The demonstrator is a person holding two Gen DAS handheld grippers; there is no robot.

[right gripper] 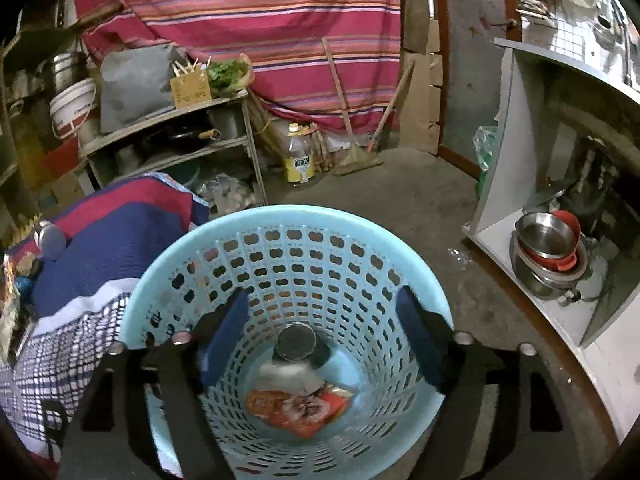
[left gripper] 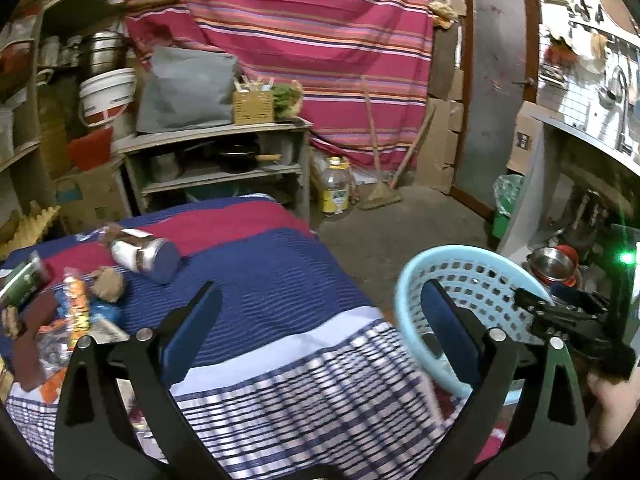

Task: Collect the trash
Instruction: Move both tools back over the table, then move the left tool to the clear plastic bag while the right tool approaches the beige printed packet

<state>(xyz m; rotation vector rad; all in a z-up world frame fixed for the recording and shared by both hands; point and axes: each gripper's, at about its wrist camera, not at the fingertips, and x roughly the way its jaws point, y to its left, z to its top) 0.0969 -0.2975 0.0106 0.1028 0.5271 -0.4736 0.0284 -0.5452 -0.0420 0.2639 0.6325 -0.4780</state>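
A light blue perforated basket (right gripper: 344, 224) stands on the floor beside the cloth-covered table (left gripper: 280, 288); it also shows in the left wrist view (left gripper: 472, 276). Inside it lie a metal can (right gripper: 296, 342) and an orange snack wrapper (right gripper: 304, 404). My right gripper (right gripper: 320, 336) is open and empty over the basket's mouth. My left gripper (left gripper: 320, 320) is open and empty above the table's near edge. On the table's left lie a silver can (left gripper: 142, 254), a crumpled brown paper ball (left gripper: 109, 283), an orange snack wrapper (left gripper: 76, 304) and other litter.
A shelf unit (left gripper: 224, 148) with pans stands behind the table. A yellow-labelled plastic bottle (left gripper: 335, 188) and a broom (left gripper: 380, 188) are on the floor by the striped curtain. A white cabinet (right gripper: 516, 216) with metal bowls (right gripper: 548, 240) is at right.
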